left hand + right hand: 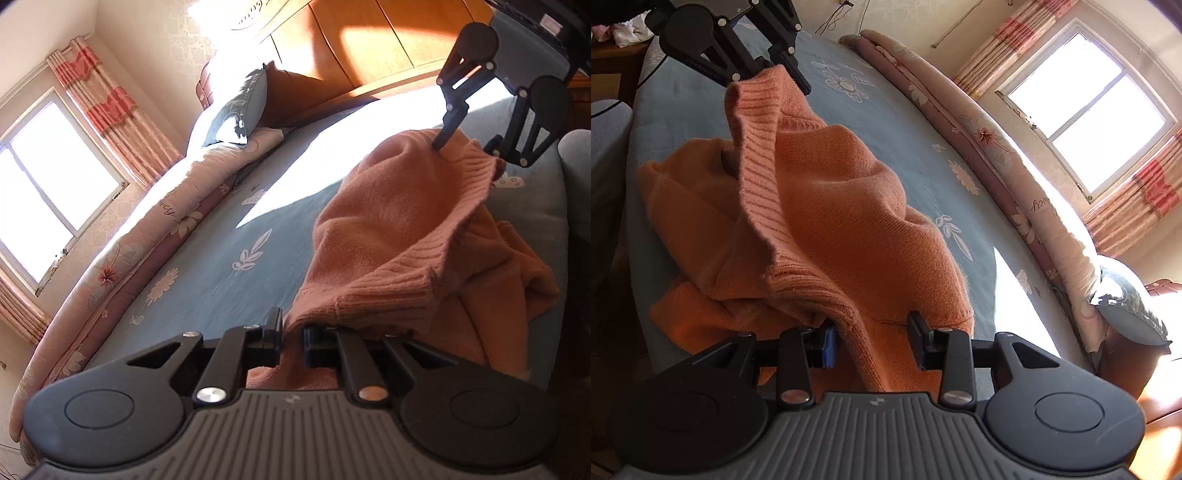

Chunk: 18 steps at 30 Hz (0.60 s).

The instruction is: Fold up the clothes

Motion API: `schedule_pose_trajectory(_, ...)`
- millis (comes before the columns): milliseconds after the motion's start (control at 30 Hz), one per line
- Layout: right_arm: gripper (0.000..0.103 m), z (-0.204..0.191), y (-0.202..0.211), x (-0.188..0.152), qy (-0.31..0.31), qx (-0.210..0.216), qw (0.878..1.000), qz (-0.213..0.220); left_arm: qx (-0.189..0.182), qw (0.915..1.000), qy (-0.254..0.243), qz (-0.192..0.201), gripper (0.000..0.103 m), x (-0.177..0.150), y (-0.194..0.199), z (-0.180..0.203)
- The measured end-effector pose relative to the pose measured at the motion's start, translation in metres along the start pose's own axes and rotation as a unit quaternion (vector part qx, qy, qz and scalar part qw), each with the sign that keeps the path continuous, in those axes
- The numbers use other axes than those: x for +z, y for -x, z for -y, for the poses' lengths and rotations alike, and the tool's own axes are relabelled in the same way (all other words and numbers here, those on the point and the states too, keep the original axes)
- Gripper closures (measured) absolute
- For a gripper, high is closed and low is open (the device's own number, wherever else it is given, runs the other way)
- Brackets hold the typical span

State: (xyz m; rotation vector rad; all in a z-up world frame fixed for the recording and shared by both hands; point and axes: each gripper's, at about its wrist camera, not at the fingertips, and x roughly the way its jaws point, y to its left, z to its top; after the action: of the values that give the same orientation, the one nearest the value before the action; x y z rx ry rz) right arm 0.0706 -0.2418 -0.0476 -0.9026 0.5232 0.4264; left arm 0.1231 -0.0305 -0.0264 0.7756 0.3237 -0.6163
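Note:
An orange knit sweater (399, 229) lies bunched on the blue bedsheet (221, 258), its ribbed hem lifted between the two grippers. My left gripper (293, 336) is shut on one end of the ribbed hem; it also shows in the right wrist view (779, 74) at the top left, holding the hem's far end up. My right gripper (871, 336) stands with its jaws apart and the ribbed hem of the sweater (827, 206) running between them; it appears at the top right of the left wrist view (469, 146), its fingers at the hem's other end.
A rolled floral quilt (155, 225) runs along the bed's far side under a window (55, 177) with pink curtains. A blue pillow (240, 107) leans on the wooden headboard (369, 40). A grey chair (605, 155) stands at the bed's near edge.

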Motion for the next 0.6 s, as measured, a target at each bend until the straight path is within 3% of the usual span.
schedule_pose_trajectory(133,0.063,-0.032,-0.011,-0.012,0.097,-0.056,0.993,-0.026,0.01,0.999,0.042,-0.004,0.094,0.003,0.0,-0.016)
schedule_pose_trajectory(167,0.075,-0.036,-0.012,-0.014,0.112,-0.061,0.991,-0.035,0.012,0.9986,0.052,-0.005,0.094,0.003,0.0,-0.02)
schedule_pose_trajectory(200,0.098,-0.037,-0.012,-0.014,0.115,-0.063,0.991,-0.039,0.013,0.998,0.061,-0.005,0.094,0.003,0.0,-0.024)
schedule_pose_trajectory(233,0.098,-0.036,-0.009,-0.012,0.106,-0.064,0.992,-0.036,0.015,0.9974,0.07,-0.006,0.094,0.004,0.0,-0.028)
schedule_pose_trajectory(400,0.097,0.004,0.011,0.004,-0.021,-0.033,0.999,0.001,0.022,0.9928,0.117,-0.009,0.094,0.005,-0.002,-0.047)
schedule_pose_trajectory(533,0.097,0.05,0.021,0.011,-0.136,0.005,0.99,0.028,0.028,0.9876,0.154,-0.011,0.094,0.007,-0.003,-0.063)
schedule_pose_trajectory(600,0.097,0.069,0.024,0.014,-0.169,0.002,0.985,0.04,0.033,0.9844,0.172,-0.012,0.094,0.007,-0.004,-0.072)
